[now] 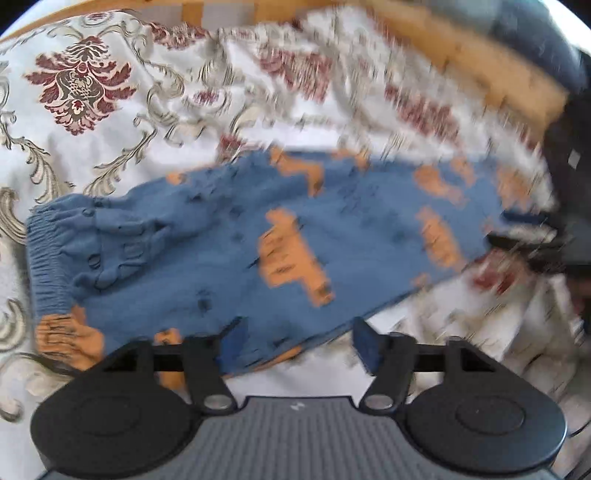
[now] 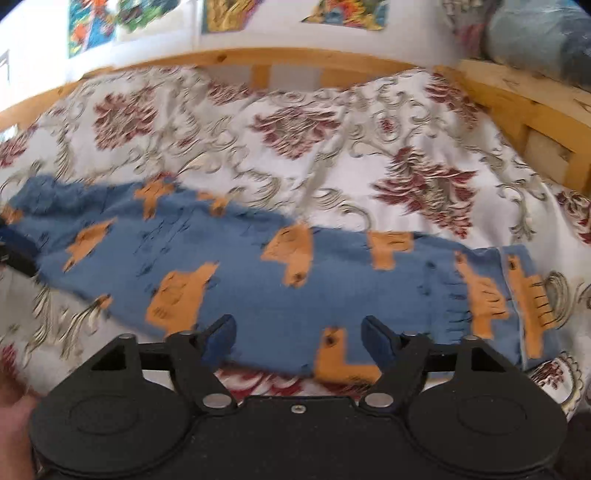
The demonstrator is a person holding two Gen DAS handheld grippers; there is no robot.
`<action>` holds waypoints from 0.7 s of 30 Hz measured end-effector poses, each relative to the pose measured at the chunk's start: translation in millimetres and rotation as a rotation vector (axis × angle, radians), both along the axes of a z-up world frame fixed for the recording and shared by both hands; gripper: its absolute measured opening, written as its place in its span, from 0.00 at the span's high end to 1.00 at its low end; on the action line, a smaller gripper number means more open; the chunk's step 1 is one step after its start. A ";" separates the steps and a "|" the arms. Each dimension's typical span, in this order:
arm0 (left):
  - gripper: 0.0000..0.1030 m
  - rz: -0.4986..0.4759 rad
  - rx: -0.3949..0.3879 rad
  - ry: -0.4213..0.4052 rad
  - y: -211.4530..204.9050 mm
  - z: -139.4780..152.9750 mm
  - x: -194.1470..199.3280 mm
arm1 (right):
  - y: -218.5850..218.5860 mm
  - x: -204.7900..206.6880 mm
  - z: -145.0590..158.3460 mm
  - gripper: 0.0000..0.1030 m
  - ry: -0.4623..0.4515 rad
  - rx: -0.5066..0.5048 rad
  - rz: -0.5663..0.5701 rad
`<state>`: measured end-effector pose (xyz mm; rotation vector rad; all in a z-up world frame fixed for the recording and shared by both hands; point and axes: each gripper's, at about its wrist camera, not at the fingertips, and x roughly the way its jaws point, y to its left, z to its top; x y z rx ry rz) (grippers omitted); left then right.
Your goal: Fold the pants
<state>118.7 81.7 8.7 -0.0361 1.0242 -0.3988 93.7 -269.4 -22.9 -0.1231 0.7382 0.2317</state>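
Blue pants (image 1: 221, 258) with orange animal shapes lie flat and lengthwise on a floral bedspread (image 1: 92, 92). Their gathered waistband (image 1: 48, 258) is at the left in the left wrist view, and the leg cuffs (image 2: 517, 295) are at the right in the right wrist view. My left gripper (image 1: 297, 345) is open over the near edge of the pants, close to the waist end. My right gripper (image 2: 299, 341) is open over the near edge of the pants (image 2: 240, 295), toward the cuffs. Neither holds cloth. Each gripper shows blurred at the other view's edge.
A wooden bed frame (image 2: 258, 57) runs along the far side and the right of the bedspread (image 2: 295, 147). A blue-grey bundle (image 2: 535, 37) sits beyond the frame at the upper right. Colourful pictures (image 2: 92, 26) hang on the wall. A hand (image 2: 11, 417) shows at the lower left.
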 end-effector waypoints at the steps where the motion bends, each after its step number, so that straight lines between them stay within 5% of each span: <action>1: 0.15 0.012 0.015 0.003 -3.8 -4.1 1.1 | -6.0 6.1 -5.4 0.19 0.022 0.009 -0.025; 3: 0.18 0.011 0.124 0.047 -15.8 -22.1 4.6 | -24.6 17.7 -23.5 0.19 0.103 0.022 -0.102; 6: 0.15 -0.033 0.219 0.037 -30.5 -29.8 -1.1 | -47.9 7.8 -13.5 0.19 0.066 0.113 -0.166; 10: 0.12 -0.045 0.189 0.107 -49.3 -15.8 9.5 | -74.1 -9.0 5.0 0.07 -0.045 0.178 -0.316; 13: 0.08 -0.091 0.150 0.065 -82.9 8.1 32.6 | -101.1 -9.9 7.2 0.06 -0.065 0.286 -0.426; 21: 0.00 -0.417 0.041 -0.032 -255.4 49.5 138.3 | -142.5 -4.3 0.5 0.09 -0.069 0.527 -0.571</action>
